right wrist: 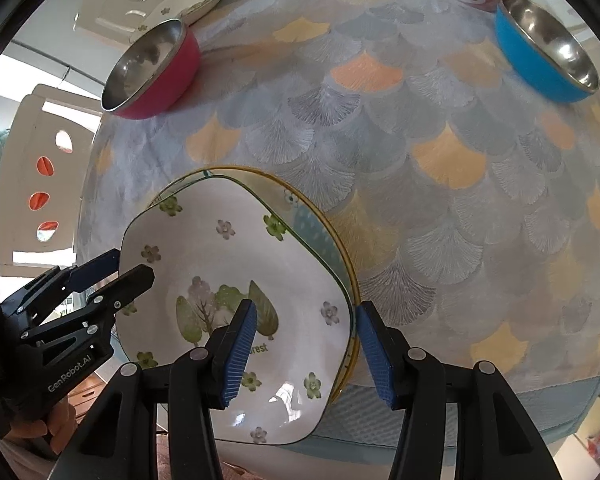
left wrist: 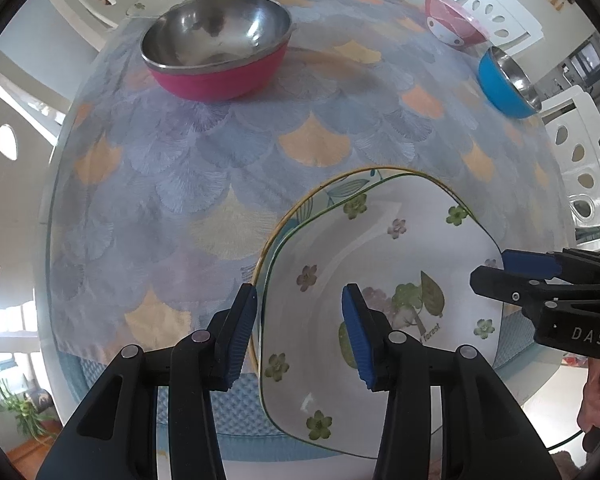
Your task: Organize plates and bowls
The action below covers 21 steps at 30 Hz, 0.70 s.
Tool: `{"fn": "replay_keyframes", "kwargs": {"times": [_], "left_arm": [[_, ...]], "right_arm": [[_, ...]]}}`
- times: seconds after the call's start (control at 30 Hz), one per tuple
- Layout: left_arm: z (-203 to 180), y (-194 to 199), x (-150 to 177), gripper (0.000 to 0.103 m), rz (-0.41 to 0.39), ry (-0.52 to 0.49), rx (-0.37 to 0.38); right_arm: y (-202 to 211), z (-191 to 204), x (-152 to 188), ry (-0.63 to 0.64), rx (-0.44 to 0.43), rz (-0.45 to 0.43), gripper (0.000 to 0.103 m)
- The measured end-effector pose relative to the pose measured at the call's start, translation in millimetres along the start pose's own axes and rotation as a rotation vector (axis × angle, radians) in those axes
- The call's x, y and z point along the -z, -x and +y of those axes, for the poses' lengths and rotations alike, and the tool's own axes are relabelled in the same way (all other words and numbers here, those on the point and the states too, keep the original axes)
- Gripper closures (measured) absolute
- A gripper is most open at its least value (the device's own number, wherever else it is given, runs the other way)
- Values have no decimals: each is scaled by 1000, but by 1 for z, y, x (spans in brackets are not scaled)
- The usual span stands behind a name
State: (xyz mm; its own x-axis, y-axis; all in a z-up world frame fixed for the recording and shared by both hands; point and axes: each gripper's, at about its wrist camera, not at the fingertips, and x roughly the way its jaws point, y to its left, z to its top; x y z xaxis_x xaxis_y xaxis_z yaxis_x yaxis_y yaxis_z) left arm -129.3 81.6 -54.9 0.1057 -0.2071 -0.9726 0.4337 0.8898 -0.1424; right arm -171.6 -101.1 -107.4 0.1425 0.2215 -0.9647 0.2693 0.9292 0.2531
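straddling opposite rims of the square floral plate [left wrist: 380,264] with both grippers, jaws apart.
your left gripper [left wrist: 300,332] and right gripper [right wrist: 306,354] each stand open with one pad over the plate, one outside, gripping nothing; it lies on a yellow-rimmed plate [right wrist: 320,232] at the table's near edge, pink bowl [left wrist: 216,46] and blue bowl [right wrist: 544,50] well apart.

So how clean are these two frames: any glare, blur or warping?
Left wrist: sharp, heavy fisheye bowing of the table edge, blown-out windows at left, reflections inside the pink steel bowl. Right wrist: sharp too, small highlights on the floral plate, bright glints in the blue bowl.
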Motion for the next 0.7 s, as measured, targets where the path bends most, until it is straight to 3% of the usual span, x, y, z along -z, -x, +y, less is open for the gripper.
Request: {"fn": "replay_keyframes", "kwargs": {"times": [0.43, 0.6, 0.7], "left_arm": [[22, 19, -13, 61, -13, 84, 27], [50, 49, -28, 57, -47, 148, 36], [70, 61, -44, 57, -51, 175, 1]], "right_arm": [[21, -38, -6, -94, -64, -38, 52], [60, -68, -25, -152, -133, -87, 52], [89, -78, -49, -119, -103, -134, 52]]}}
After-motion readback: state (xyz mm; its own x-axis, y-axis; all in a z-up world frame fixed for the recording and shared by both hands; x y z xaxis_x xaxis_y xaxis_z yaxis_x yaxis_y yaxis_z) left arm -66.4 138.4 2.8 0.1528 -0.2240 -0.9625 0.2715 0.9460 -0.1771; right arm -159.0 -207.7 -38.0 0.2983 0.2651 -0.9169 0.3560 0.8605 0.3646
